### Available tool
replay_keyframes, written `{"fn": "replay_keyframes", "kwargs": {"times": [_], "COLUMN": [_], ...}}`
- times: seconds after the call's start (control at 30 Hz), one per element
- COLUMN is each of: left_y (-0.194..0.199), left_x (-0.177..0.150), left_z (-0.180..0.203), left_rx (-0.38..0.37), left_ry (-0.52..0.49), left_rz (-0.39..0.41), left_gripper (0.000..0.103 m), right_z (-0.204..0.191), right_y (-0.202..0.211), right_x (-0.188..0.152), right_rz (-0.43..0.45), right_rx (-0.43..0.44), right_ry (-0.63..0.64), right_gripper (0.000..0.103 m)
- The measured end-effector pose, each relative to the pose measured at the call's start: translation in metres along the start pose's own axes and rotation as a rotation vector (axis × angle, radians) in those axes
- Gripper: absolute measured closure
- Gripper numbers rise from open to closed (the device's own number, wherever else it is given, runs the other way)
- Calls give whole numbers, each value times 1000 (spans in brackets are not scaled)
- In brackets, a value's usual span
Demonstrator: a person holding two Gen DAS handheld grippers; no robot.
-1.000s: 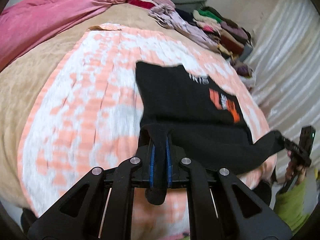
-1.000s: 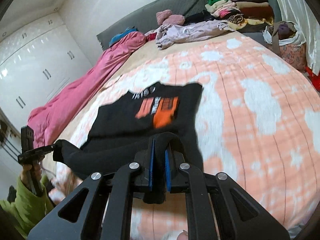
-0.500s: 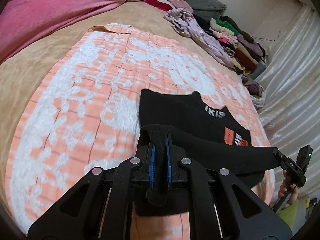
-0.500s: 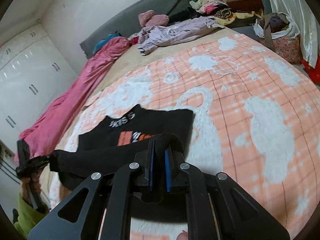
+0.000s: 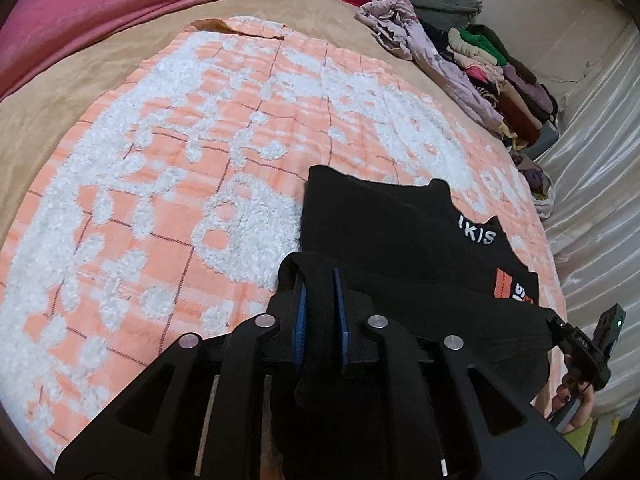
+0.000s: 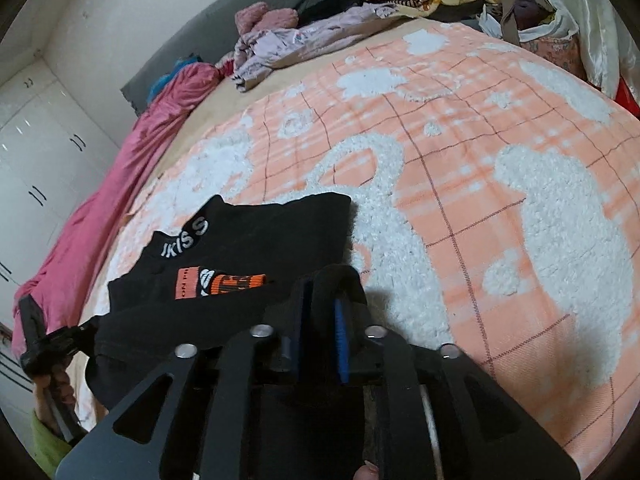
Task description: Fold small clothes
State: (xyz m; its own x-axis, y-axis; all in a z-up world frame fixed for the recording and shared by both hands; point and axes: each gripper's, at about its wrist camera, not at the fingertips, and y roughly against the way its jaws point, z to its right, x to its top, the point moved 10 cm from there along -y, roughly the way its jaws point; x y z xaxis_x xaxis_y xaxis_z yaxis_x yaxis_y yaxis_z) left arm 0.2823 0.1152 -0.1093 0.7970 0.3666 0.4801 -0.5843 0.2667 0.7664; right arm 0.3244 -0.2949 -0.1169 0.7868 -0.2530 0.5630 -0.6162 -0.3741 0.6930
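A small black top (image 5: 392, 224) with white lettering and an orange print lies partly on the orange-and-white blanket (image 5: 200, 168). My left gripper (image 5: 320, 300) is shut on one corner of its near hem. My right gripper (image 6: 322, 312) is shut on the other hem corner of the same top (image 6: 260, 248). The hem stretches between the two grippers and is folded up over the lower body, covering part of the orange print (image 6: 220, 280). Each gripper shows in the other's view: the right gripper in the left wrist view (image 5: 560, 328), the left gripper in the right wrist view (image 6: 80, 332).
A pink duvet (image 5: 100, 4) lies along the far left of the bed. A lilac garment (image 6: 304, 40) and a pile of folded clothes (image 5: 500, 68) sit at the head end. A bag (image 6: 536, 24) and a white curtain (image 5: 592, 184) stand off the right side.
Both grippers have carried the hem forward over the top. The fold now covers more of the orange print, and the top lies flatter on the blanket.
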Motion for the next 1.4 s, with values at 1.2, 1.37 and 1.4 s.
{"fn": "replay_keyframes", "kwargs": {"times": [1.2, 1.37, 1.4], "left_y": [-14, -20, -21], "left_x": [-97, -78, -75], "left_z": [111, 116, 117], "left_rx": [127, 114, 115], "left_ry": [-564, -546, -547], "left_rz": [19, 36, 41], "left_gripper": [63, 63, 63], "right_z": [-128, -125, -124], "right_y": [-14, -16, -17], "right_x": [-101, -87, -83], "right_rz": [-97, -79, -75], "right_rx": [-20, -44, -58], "right_ry": [610, 617, 624], "right_gripper": [53, 53, 53]}}
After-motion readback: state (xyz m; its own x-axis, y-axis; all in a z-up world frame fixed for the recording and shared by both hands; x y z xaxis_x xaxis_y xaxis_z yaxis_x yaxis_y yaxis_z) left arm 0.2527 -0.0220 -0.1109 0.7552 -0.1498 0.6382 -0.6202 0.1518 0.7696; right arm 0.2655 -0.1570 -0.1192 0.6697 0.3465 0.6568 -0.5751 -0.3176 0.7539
